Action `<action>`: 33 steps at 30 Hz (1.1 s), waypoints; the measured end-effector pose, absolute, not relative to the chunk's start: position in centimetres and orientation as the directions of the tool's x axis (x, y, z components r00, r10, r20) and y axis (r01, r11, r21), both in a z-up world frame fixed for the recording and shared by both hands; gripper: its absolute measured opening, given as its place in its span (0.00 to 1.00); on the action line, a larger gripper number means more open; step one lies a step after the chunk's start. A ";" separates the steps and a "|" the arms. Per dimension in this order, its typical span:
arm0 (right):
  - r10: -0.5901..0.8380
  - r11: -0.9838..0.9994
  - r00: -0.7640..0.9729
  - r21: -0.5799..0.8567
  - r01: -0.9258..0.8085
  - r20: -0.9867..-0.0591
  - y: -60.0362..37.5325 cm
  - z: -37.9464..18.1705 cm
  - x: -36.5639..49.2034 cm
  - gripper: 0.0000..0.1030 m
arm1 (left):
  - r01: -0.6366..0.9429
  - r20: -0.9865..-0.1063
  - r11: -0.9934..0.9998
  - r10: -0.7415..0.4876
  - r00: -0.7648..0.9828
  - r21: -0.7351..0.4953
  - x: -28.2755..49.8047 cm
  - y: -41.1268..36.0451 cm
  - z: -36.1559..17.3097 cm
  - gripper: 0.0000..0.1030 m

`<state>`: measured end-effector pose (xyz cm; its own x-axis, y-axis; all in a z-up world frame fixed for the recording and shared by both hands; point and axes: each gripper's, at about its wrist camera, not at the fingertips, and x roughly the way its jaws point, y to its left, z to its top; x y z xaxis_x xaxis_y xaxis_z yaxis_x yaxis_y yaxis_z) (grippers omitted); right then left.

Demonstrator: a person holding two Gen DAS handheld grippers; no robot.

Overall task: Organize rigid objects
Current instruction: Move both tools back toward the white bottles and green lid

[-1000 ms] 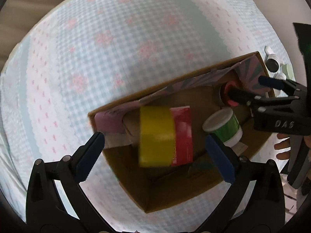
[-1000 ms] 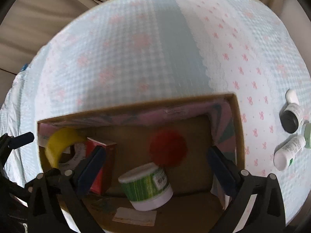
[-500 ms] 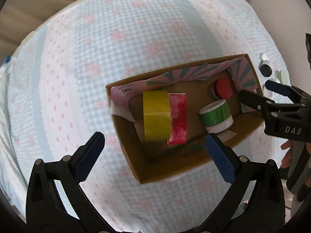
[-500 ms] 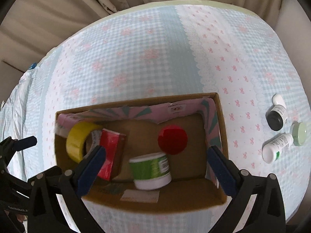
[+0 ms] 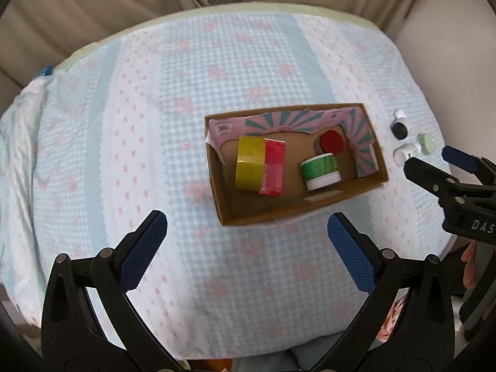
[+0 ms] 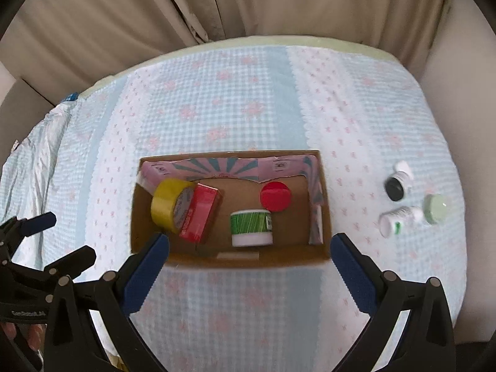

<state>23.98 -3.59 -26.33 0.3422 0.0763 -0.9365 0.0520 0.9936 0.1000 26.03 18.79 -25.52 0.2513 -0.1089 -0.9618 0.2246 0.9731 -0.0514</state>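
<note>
Curtains (image 6: 124, 15) hang behind a table with a blue and pink checked cloth (image 6: 248, 93) on it. On the cloth sits an open cardboard box (image 6: 229, 255) with pink and teal paper along its far wall.

Inside the box, at the left end, a yellow tape roll (image 6: 166, 203) stands on its edge. A red box (image 6: 200, 212) leans right against it. Near the middle is a green tub with a white lid (image 6: 251, 228), lying tipped on its side. Just behind it is a jar with a red lid (image 6: 275, 196).

Out on the cloth, to the right of the box and well apart from it, four small things sit close together: a bottle with a black cap (image 6: 396, 186), a white bottle with a green label (image 6: 398, 220) on its side, a pale green round lid (image 6: 435, 208), and one small white piece by the black cap, too small to tell.

Both tools hang above the cloth in front of the box. The left gripper (image 5: 246, 249) is spread wide with nothing in it. The right gripper (image 6: 249, 262) is spread wide too, and it holds nothing. Its blue fingertips (image 6: 352, 271) sit just at the near edge of the box.
</note>
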 end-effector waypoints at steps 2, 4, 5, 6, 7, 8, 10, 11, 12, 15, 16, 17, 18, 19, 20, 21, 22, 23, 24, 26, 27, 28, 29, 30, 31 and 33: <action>0.070 0.995 0.350 0.092 0.048 -0.934 -3.7 -25.0 22.8 1.00 | 0.214 -0.955 0.975 -0.124 0.271 -0.066 24.5 18.9 -24.1 1.00; 0.062 0.995 0.357 0.085 0.049 -0.932 -3.9 -23.5 21.6 1.00 | 0.209 -0.948 0.975 -0.139 0.288 -0.080 23.4 18.8 -23.1 1.00; 0.060 0.995 0.362 0.083 0.048 -0.930 -4.1 -22.7 21.0 1.00 | 0.206 -0.943 0.975 -0.145 0.298 -0.085 22.7 18.6 -22.5 1.00; 0.054 0.996 0.366 0.077 0.049 -0.929 -4.3 -22.2 20.5 1.00 | 0.206 -0.940 0.975 -0.150 0.307 -0.088 22.2 18.3 -21.9 1.00; 0.043 0.996 0.373 0.067 0.052 -0.927 -4.7 -21.4 19.9 1.00 | 0.208 -0.937 0.974 -0.155 0.312 -0.092 21.8 18.1 -21.5 1.00; 0.039 0.997 0.379 0.064 0.053 -0.925 -5.1 -20.9 19.5 1.00 | 0.214 -0.932 0.972 -0.166 0.321 -0.099 21.3 17.7 -20.9 1.00; 0.036 0.996 0.398 0.065 0.061 -0.917 -6.1 -19.6 18.3 1.00 | 0.229 -0.923 0.968 -0.179 0.341 -0.103 20.4 16.6 -19.9 1.00; 0.037 0.995 0.406 0.069 0.066 -0.913 -6.6 -19.1 17.9 1.00 | 0.235 -0.921 0.967 -0.180 0.347 -0.101 20.1 16.1 -19.5 1.00; 0.038 0.994 0.417 0.076 0.073 -0.908 -7.3 -18.6 17.3 1.00 | 0.242 -0.916 0.965 -0.183 0.356 -0.099 19.8 15.5 -19.1 1.00; 0.037 0.992 0.456 0.087 0.089 -0.889 -9.7 -16.9 15.8 1.00 | 0.264 -0.902 0.961 -0.184 0.391 -0.081 19.0 12.8 -17.9 1.00; 0.034 0.992 0.467 0.087 0.093 -0.883 -10.7 -16.5 15.4 1.00 | 0.265 -0.897 0.961 -0.181 0.403 -0.074 18.8 11.7 -17.6 1.00; 0.030 0.992 0.476 0.086 0.095 -0.879 -11.8 -16.1 14.9 1.00 | 0.266 -0.893 0.961 -0.183 0.411 -0.074 18.7 10.9 -17.3 1.00; 0.029 0.992 0.482 0.086 0.096 -0.876 -12.8 -15.8 14.6 1.00 | 0.268 -0.886 0.960 -0.196 0.421 -0.085 18.4 9.6 -16.9 1.00; 0.029 0.991 0.489 0.087 0.097 -0.872 -14.0 -15.6 14.2 1.00 | 0.272 -0.879 0.957 -0.211 0.427 -0.097 18.2 8.5 -16.6 1.00; 0.032 0.992 0.497 0.089 0.093 -0.867 -15.2 -15.3 13.8 1.00 | 0.274 -0.874 0.956 -0.217 0.434 -0.101 18.0 7.5 -16.4 1.00; 0.033 0.992 0.505 0.089 0.088 -0.863 -16.4 -15.1 13.5 1.00 | 0.272 -0.870 0.957 -0.217 0.443 -0.101 17.9 6.0 -16.1 1.00; 0.028 0.993 0.512 0.082 0.084 -0.859 -17.6 -15.0 13.1 1.00 | 0.271 -0.867 0.957 -0.219 0.447 -0.102 17.8 5.0 -16.0 1.00; 0.020 0.995 0.519 0.070 0.077 -0.855 -19.0 -14.8 12.7 1.00 | 0.270 -0.863 0.957 -0.225 0.452 -0.109 17.8 3.7 -15.9 1.00; 0.018 0.995 0.525 0.065 0.071 -0.851 -20.2 -14.6 12.4 1.00 | 0.268 -0.858 0.956 -0.233 0.458 -0.116 17.7 2.6 -15.8 1.00; 0.023 0.996 0.540 0.066 0.060 -0.841 -23.0 -14.5 11.9 1.00 | 0.261 -0.851 0.957 -0.238 0.467 -0.124 17.6 0.0 -15.8 1.00; 0.026 0.996 0.545 0.069 0.059 -0.838 -24.3 -14.5 11.6 1.00 | 0.257 -0.851 0.959 -0.234 0.471 -0.122 17.7 -1.2 -15.8 1.00; 0.030 0.996 0.548 0.073 0.057 -0.836 -25.6 -14.6 11.4 1.00 | 0.253 -0.850 0.959 -0.234 0.472 -0.124 17.8 -2.6 -15.8 1.00; 0.030 0.996 0.548 0.073 0.057 -0.836 -25.6 -14.6 11.4 1.00 | 0.255 -0.849 0.958 -0.242 0.469 -0.132 17.8 -3.7 -15.9 1.00; 0.032 0.996 0.549 0.076 0.057 -0.835 -26.9 -14.8 11.3 1.00 | 0.259 -0.849 0.956 -0.249 0.466 -0.138 18.0 -4.8 -16.1 1.00; 0.031 0.995 0.550 0.076 0.058 -0.834 -28.0 -15.0 11.1 1.00 | 0.264 -0.853 0.955 -0.249 0.459 -0.137 18.1 -5.9 -16.4 1.00; 0.022 0.994 0.543 0.075 0.076 -0.840 -31.1 -15.9 11.1 1.00 | 0.278 -0.865 0.953 -0.237 0.441 -0.119 18.6 -8.5 -17.0 1.00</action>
